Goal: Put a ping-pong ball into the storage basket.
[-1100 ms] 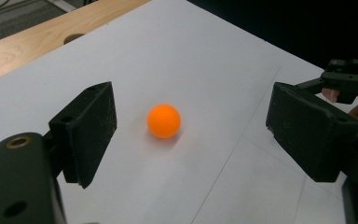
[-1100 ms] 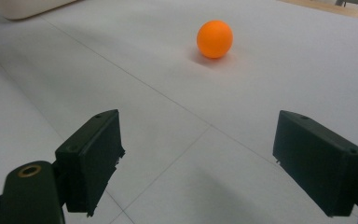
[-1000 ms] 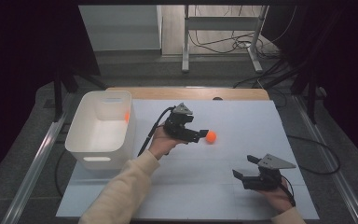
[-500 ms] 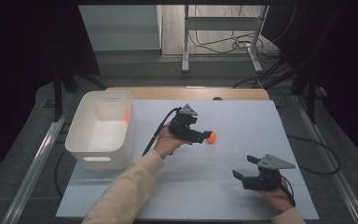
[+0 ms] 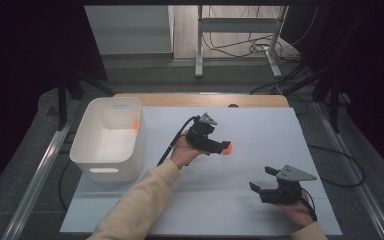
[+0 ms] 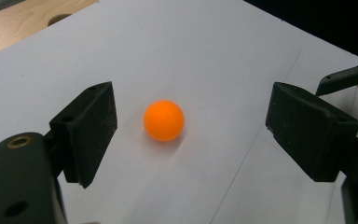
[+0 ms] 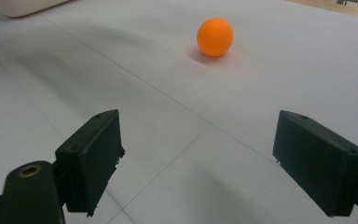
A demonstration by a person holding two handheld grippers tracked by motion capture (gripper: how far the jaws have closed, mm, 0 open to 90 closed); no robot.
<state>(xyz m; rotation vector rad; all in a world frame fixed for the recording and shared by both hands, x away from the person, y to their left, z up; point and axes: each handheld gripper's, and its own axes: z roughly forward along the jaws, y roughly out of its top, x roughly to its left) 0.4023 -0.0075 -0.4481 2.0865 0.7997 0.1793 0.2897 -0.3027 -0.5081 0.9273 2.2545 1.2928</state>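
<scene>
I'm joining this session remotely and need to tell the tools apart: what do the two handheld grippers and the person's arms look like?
Both grippers, the left gripper and the right gripper, are black with two blocky rectangular jaws and a grey three-cornered plate on top. A black cable trails from the left one; another loops behind the right. The left arm wears a cream long sleeve; a matching cuff shows at the right wrist.

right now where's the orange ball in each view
high view: ball right of centre on the white sheet, at the left tool's tip.
left gripper view: ball in the middle, on the sheet between the open jaws, touching neither.
right gripper view: ball top centre, far beyond the open jaws.
shared landmark: the white sheet under the ball.
</scene>
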